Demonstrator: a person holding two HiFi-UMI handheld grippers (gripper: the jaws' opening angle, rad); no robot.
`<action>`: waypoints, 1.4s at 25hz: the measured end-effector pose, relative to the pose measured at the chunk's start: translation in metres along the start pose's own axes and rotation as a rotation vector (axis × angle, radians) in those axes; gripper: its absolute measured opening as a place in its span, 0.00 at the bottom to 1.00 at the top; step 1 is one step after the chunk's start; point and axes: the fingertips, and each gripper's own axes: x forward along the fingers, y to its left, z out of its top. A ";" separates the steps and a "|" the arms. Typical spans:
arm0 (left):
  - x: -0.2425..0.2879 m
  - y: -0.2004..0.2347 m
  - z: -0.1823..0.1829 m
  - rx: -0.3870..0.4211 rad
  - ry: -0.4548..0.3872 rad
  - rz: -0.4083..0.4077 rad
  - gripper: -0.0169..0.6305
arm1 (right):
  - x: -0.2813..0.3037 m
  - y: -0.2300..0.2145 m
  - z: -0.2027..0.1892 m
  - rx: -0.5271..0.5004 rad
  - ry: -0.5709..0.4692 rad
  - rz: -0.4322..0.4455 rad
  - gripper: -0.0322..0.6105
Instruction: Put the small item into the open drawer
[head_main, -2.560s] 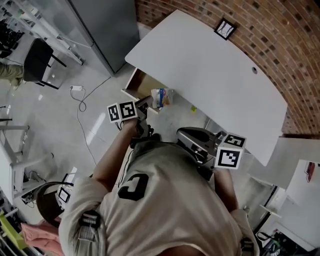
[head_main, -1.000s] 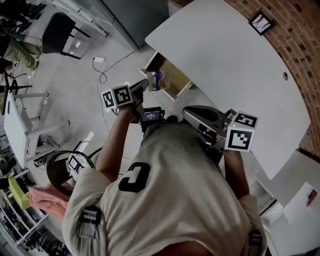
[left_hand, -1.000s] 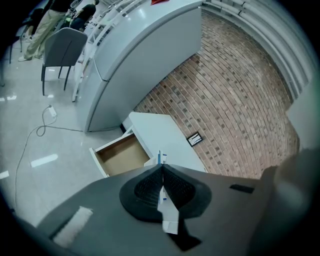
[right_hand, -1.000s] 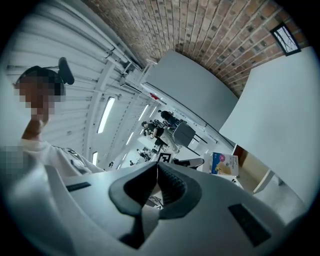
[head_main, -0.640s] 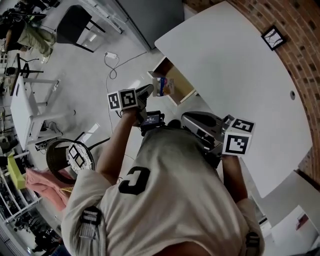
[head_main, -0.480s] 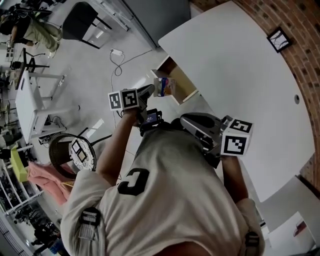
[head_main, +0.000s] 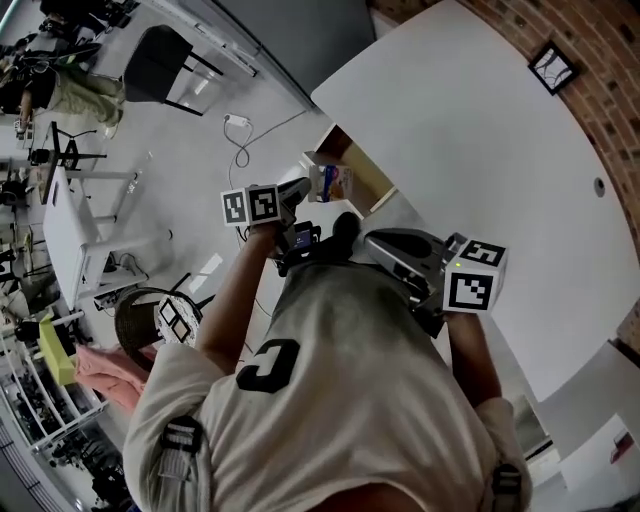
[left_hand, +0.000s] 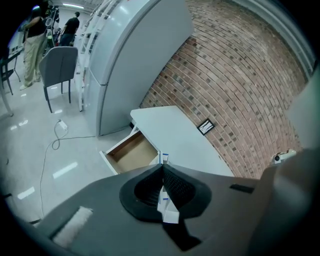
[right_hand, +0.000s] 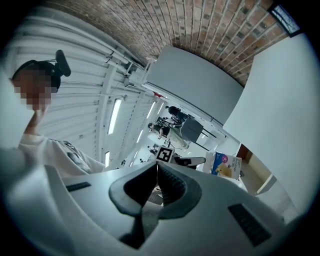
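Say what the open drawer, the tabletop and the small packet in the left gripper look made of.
Open drawer: likely wood board, tan matte inside, white-faced walls. Tabletop: probably laminate, smooth even white. Small packet: thin printed card or foil, I cannot tell which; colour print, flat where the left gripper pinches it.

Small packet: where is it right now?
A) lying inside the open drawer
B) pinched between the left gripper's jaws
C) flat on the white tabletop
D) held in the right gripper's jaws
B: in the left gripper view the left gripper has its jaws closed on the thin edge of the small packet, and the open drawer beyond them shows only its bare bottom.
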 end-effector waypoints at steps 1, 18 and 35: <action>0.004 0.003 0.002 0.009 0.015 -0.008 0.03 | 0.002 -0.002 0.002 -0.001 -0.010 -0.015 0.06; 0.055 0.130 0.064 0.162 0.282 -0.243 0.03 | 0.159 -0.034 0.023 -0.047 -0.086 -0.410 0.06; 0.119 0.108 0.041 0.176 0.513 -0.462 0.03 | 0.180 -0.019 0.008 -0.053 -0.137 -0.696 0.06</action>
